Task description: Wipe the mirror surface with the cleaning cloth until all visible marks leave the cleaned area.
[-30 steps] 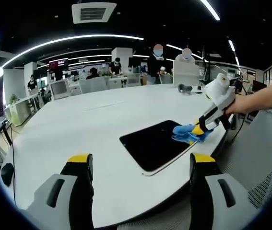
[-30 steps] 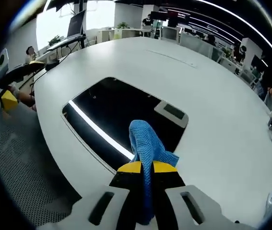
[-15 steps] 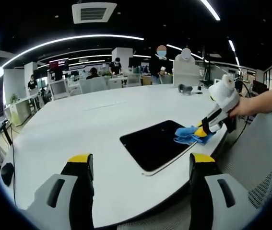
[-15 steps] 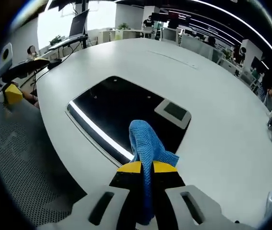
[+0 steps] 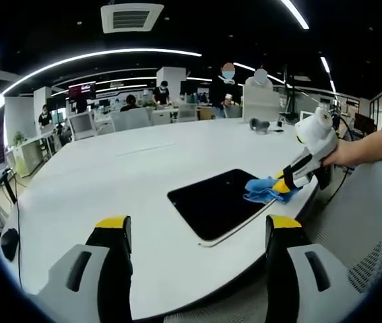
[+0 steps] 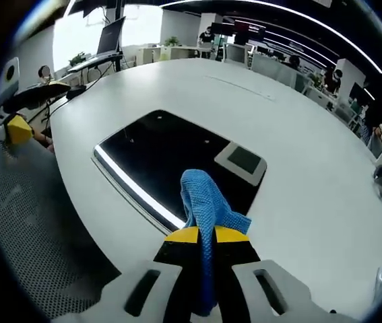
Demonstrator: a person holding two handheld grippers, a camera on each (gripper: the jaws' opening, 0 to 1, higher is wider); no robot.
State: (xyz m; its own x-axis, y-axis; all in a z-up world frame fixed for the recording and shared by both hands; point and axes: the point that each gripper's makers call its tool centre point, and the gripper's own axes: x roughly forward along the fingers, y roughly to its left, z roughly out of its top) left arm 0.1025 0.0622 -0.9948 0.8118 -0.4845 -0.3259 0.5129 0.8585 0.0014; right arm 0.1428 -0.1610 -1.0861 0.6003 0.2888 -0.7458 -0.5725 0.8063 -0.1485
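Glossy dark mirror (image 6: pixel 177 158); blue waffle-knit cloth (image 6: pixel 207 208); smooth matt white table (image 6: pixel 298 195).

1. No legible text, labels, brands or numbers in either view.
2. Wall screen (image 5: pixel 81 91) at the back of the office: lit, content too small to read.

The left gripper (image 5: pixel 194 232) is held level, its jaws spread wide with nothing between them. The right gripper (image 6: pixel 203 235), gripped by a hand (image 5: pixel 339 153) on an outstretched forearm, has its jaws pressed together.
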